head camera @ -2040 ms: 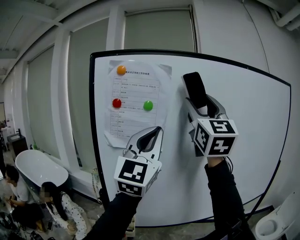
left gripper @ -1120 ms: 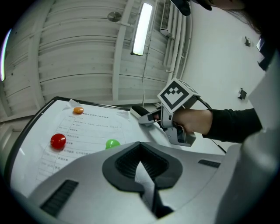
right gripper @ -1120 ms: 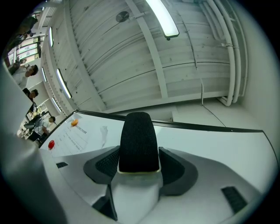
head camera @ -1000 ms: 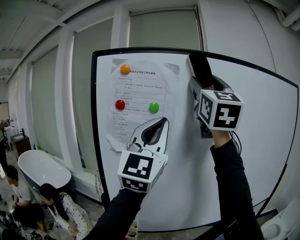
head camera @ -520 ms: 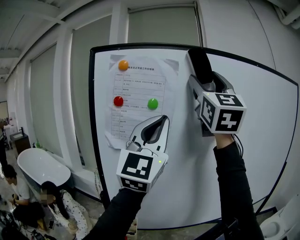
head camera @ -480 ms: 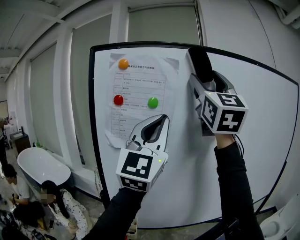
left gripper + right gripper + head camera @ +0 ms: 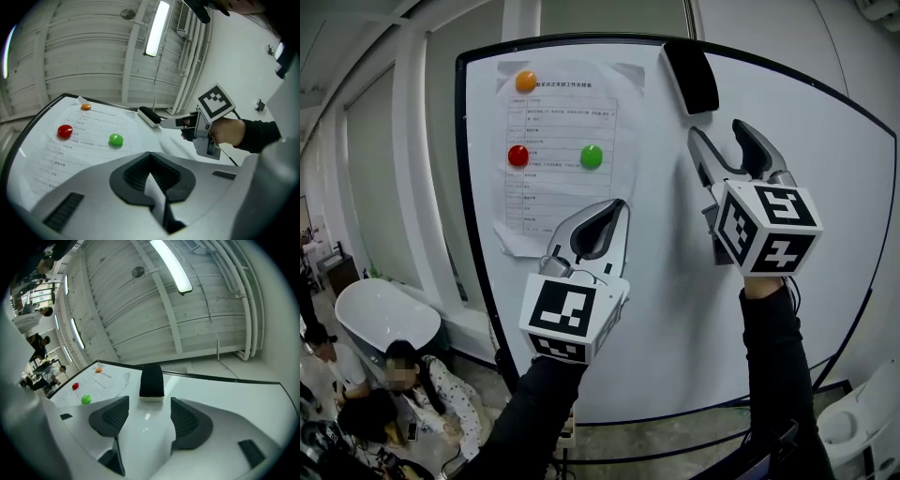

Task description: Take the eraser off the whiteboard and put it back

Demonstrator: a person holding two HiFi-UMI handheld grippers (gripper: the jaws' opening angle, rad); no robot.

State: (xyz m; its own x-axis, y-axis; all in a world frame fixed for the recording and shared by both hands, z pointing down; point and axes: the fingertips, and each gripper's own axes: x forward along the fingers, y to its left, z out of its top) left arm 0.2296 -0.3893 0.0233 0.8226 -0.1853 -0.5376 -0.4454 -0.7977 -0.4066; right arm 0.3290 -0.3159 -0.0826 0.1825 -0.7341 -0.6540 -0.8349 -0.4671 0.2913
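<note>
A black eraser (image 7: 691, 77) with a white base clings to the whiteboard (image 7: 825, 197) near its top edge. My right gripper (image 7: 719, 141) hangs just below it, open, with nothing between its fingers. In the right gripper view the eraser (image 7: 152, 380) lies a short way beyond the spread jaws of the right gripper (image 7: 149, 411), apart from them. My left gripper (image 7: 612, 208) is shut and empty, held lower down in front of the board's paper sheet (image 7: 553, 141). The left gripper view shows the eraser (image 7: 150, 116) with the right gripper (image 7: 168, 123) pointing at it.
Orange (image 7: 526, 81), red (image 7: 518, 155) and green (image 7: 592, 156) magnets pin the sheet. A white bathtub (image 7: 380, 323) and people (image 7: 417, 380) are at the lower left. A toilet (image 7: 853, 422) stands at the lower right. Tall window columns stand left of the board.
The right gripper has opened and let go of the eraser, which now stays on the board's top. That gripper has drawn back downward. The left gripper has barely moved.
</note>
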